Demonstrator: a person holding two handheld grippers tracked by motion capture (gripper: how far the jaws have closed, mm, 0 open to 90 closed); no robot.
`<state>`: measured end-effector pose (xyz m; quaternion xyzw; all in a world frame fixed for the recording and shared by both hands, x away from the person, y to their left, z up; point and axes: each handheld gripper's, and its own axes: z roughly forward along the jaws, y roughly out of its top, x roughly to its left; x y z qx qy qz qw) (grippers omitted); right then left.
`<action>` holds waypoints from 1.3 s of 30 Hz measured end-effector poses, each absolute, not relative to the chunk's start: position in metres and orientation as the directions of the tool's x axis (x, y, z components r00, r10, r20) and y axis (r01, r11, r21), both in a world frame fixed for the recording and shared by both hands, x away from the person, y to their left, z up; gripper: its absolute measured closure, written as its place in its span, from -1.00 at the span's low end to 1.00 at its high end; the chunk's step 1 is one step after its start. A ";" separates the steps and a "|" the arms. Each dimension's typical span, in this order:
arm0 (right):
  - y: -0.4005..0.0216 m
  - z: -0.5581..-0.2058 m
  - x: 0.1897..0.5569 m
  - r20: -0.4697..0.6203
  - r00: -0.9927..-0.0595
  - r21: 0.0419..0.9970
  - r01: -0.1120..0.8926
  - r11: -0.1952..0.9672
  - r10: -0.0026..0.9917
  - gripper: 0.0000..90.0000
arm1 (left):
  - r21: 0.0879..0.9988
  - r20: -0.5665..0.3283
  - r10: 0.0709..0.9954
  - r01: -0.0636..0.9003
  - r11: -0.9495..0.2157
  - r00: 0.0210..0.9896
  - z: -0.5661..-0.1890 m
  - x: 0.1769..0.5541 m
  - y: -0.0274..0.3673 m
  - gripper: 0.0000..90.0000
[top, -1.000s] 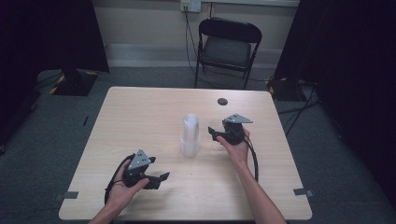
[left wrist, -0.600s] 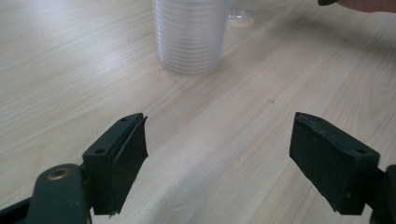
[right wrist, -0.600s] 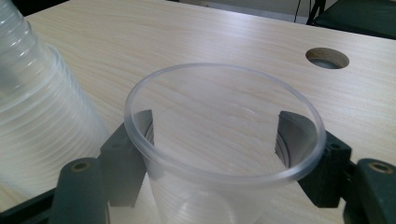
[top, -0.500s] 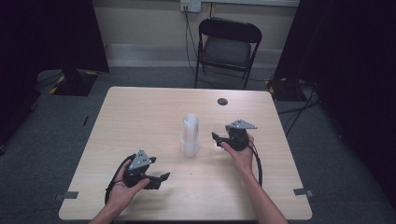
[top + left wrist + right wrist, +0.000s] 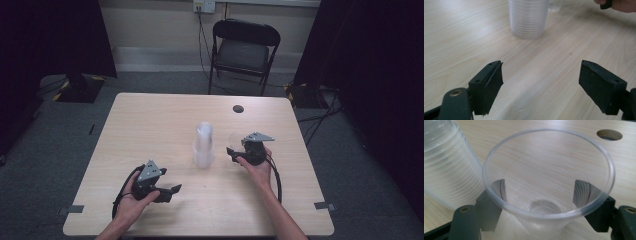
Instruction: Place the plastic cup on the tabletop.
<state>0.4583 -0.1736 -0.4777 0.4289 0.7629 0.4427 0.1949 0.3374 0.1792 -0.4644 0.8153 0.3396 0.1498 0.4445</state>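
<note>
Surroundings: a pale wooden surface (image 5: 150, 125) with a round hole (image 5: 238, 108) near its far edge; a black folding chair (image 5: 243, 47) stands beyond it on the grey floor.
Stack: a tall stack of clear cups (image 5: 203, 145) stands upright mid-surface, just beside the right tool (image 5: 234, 152) and ahead of the left tool (image 5: 172, 190).
Cup: a single clear plastic cup (image 5: 549, 182), upright, mouth open to the right gripper view, ribbed low on its wall, sits between the right tool's jaws, near the stack.
Right tool: jaws have just been opening, and they flank the cup's lower wall; both pads show through the plastic.
Left tool: jaws spread wide, nothing between them, low over bare wood.
Hard to tell: whether the pads press the cup; its base is cut off; in the high view the cup is a faint glint.
</note>
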 end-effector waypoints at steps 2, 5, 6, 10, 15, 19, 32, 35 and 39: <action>-0.174 -0.480 0.458 0.099 -0.557 0.838 0.494 0.234 0.824 -0.49 | 0.827 -0.066 0.690 0.426 -0.367 0.721 -0.465 0.337 0.179 -0.58; -0.175 -0.482 0.458 0.115 -0.554 0.831 0.509 0.226 0.824 -0.53 | 0.825 -0.068 0.693 0.431 -0.365 0.717 -0.465 0.338 0.180 -0.58; -0.175 -0.483 0.457 0.121 -0.553 0.829 0.514 0.223 0.824 -0.54 | 0.825 -0.071 0.696 0.434 -0.362 0.715 -0.465 0.338 0.181 -0.58; -0.178 -0.484 0.457 0.121 -0.551 0.815 0.530 0.234 0.826 -0.60 | 0.824 -0.083 0.704 0.446 -0.350 0.705 -0.465 0.340 0.183 -0.58; -0.184 -0.480 0.454 0.148 -0.550 0.807 0.548 0.221 0.822 -0.64 | 0.826 -0.093 0.719 0.456 -0.331 0.689 -0.465 0.342 0.188 -0.58; -0.188 -0.479 0.447 0.144 -0.554 0.801 0.551 0.232 0.820 -0.64 | 0.827 -0.096 0.728 0.461 -0.321 0.678 -0.464 0.344 0.191 -0.58; -0.208 -0.468 0.419 0.189 -0.545 0.793 0.575 0.200 0.817 -0.62 | 0.821 -0.101 0.755 0.483 -0.305 0.648 -0.464 0.345 0.195 -0.58; -0.216 -0.465 0.410 0.182 -0.541 0.799 0.568 0.198 0.821 -0.61 | 0.816 -0.102 0.762 0.492 -0.304 0.639 -0.464 0.345 0.194 -0.58; -0.226 -0.460 0.396 0.181 -0.531 0.804 0.564 0.185 0.828 -0.60 | 0.809 -0.098 0.762 0.498 -0.314 0.640 -0.462 0.345 0.191 -0.58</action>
